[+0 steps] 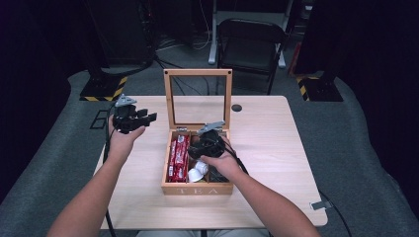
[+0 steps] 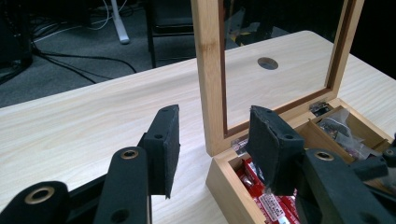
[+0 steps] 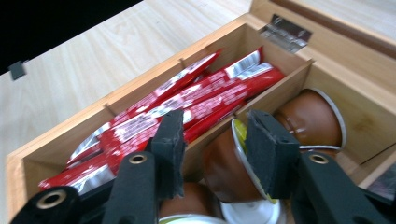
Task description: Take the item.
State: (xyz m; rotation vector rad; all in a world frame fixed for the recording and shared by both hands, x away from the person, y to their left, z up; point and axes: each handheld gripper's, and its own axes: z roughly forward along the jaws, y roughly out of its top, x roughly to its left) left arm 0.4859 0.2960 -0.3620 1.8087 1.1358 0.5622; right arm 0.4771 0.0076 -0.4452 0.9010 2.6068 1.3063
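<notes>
High view: we see the tea box point(image 1: 196, 189) at table centre, its glass lid point(image 1: 198, 98) standing upright at the box's 12 o'clock edge. The right gripper point(image 1: 206, 143) dips into the middle compartment; the left gripper point(image 1: 136, 118) hovers over bare table at the box's 10 o'clock, well apart from it. Red sachets point(image 1: 178, 157) fill the left compartment. A folding chair point(image 1: 249, 47) stands beyond the table at 12 o'clock, clear of the work.

Left gripper view: the left gripper point(image 2: 212, 149) has its jaws parted with nothing between them; the lid frame point(image 2: 210, 74) rises just ahead.

Right gripper view: the right gripper point(image 3: 215, 149) has its jaws around a brown coffee capsule point(image 3: 226, 170) lying on its side. One pad sits at the foil rim; the other appears a little off the body, so we judge the pinch not yet firm. A second capsule point(image 3: 313, 119) lies at its 1 o'clock and more lie below. The wooden divider point(image 3: 261, 100) stands right beside the near jaw and could catch it.

Progress, our judgement: box open, capsule being gripped, lift-out not yet done.
</notes>
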